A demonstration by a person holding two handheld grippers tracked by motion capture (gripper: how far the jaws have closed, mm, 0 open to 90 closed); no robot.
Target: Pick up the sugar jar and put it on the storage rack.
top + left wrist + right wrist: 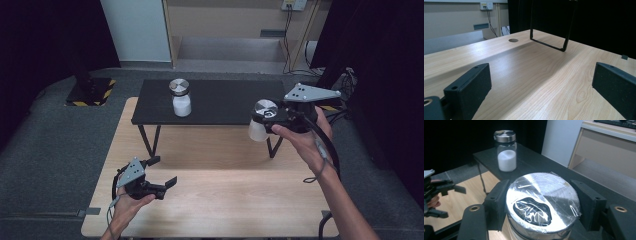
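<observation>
My right gripper (265,118) is shut on a glass jar (261,121) with a shiny metal lid (543,201), held in the air at the front right edge of the black shelf (225,102). The jar's lid sits between the two black jaws in the right gripper view. A second jar (180,97) with white powder and a metal lid stands upright on the shelf's left half, also the jar (505,150) in the right gripper view. My left gripper (162,172) is open low over the wooden table (215,200) at the front left, with nothing between its jaws.
The black shelf stands on thin metal legs (549,45) over the back of the table. A round cable hole (513,40) is in the tabletop. Grey carpet (50,135) surrounds the table; a yellow-striped stand base (91,91) sits at the back left.
</observation>
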